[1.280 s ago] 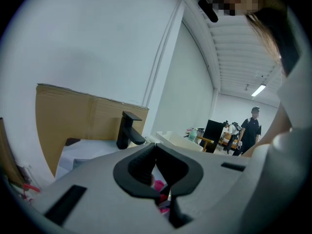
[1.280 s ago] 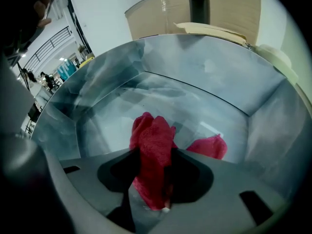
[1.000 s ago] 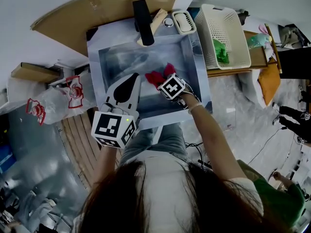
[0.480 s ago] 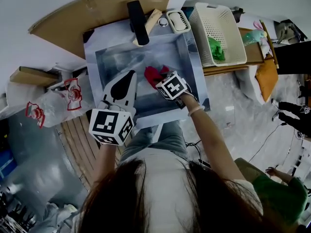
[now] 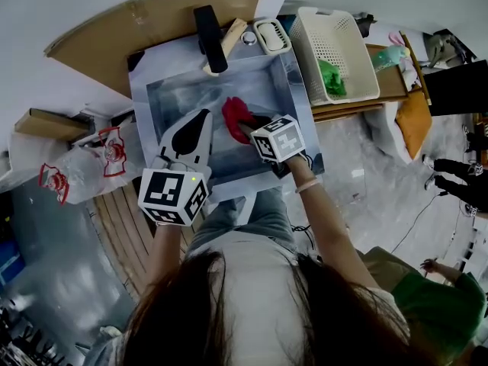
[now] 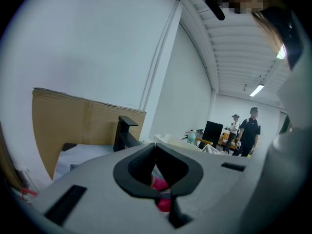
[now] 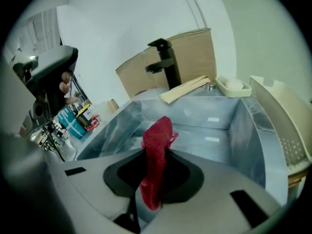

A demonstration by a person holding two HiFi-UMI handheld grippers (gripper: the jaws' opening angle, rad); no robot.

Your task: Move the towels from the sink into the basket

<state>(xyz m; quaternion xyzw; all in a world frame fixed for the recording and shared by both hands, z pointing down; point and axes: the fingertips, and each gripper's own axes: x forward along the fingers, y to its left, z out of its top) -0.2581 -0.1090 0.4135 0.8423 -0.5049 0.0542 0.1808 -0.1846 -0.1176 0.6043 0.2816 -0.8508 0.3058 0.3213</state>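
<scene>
red towel (image 7: 157, 135) pinched in right gripper (image 5: 255, 128), jaws narrow on the cloth, held up inside sink (image 5: 175, 94). green towel (image 5: 329, 78) already in white basket (image 5: 339, 29). no other towel seen in sink; likely one carry left. left gripper (image 5: 191, 128) closed, empty, over sink's near side.

This looks like a large test hall or lab, not a home. A stainless steel sink (image 5: 177, 96) with an angular black faucet (image 5: 207, 27) sits in a makeshift counter backed by a plain brown cardboard sheet (image 5: 152, 14). It stands free on a grey floor (image 5: 381, 197) where thin black cables (image 5: 415, 226) trail. The left gripper view shows bare white walls (image 6: 97, 43), a ribbed white ceiling (image 6: 234, 48) with strip lights (image 6: 257, 89), a black monitor (image 6: 212, 133) and two standing people in dark clothes (image 6: 251, 129).
</scene>
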